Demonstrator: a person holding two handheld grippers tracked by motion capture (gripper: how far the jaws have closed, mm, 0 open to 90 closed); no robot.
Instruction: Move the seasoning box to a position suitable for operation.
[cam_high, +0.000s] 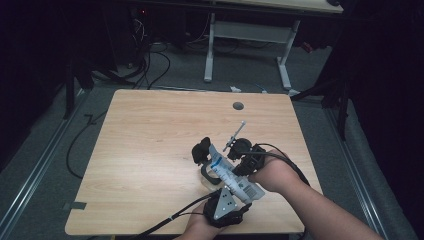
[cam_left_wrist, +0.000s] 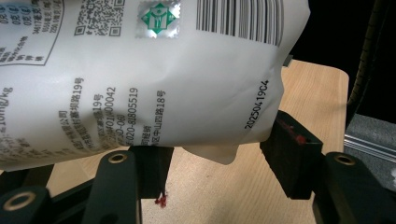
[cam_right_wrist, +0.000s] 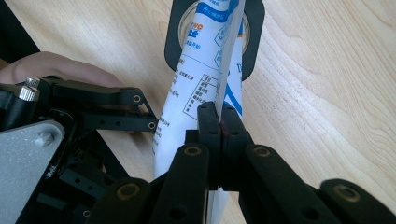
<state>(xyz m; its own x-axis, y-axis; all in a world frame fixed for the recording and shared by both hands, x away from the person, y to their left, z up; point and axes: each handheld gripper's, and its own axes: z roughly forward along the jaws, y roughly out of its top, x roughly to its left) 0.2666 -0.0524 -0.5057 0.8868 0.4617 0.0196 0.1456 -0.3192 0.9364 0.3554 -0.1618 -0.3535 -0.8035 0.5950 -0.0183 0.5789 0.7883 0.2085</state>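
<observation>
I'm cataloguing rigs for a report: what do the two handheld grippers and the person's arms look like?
Both the left gripper and the right gripper are black linkage frames with brass-ringed pivots and blocky pads. A grey three-cornered plate tops the left one; black cables trail off. Forearms are bare, sleeveless.

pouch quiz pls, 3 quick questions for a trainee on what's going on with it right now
1. True or false: the right tongs are shut on the pouch.
2. Where is the black holder? A) on the table, below the pouch's end B) on the floor C) gripped in the right tongs
3. In the right gripper view, what colour is the pouch's printed band near the holder?

Key: 1 true; 2 A; 3 blue.
</observation>
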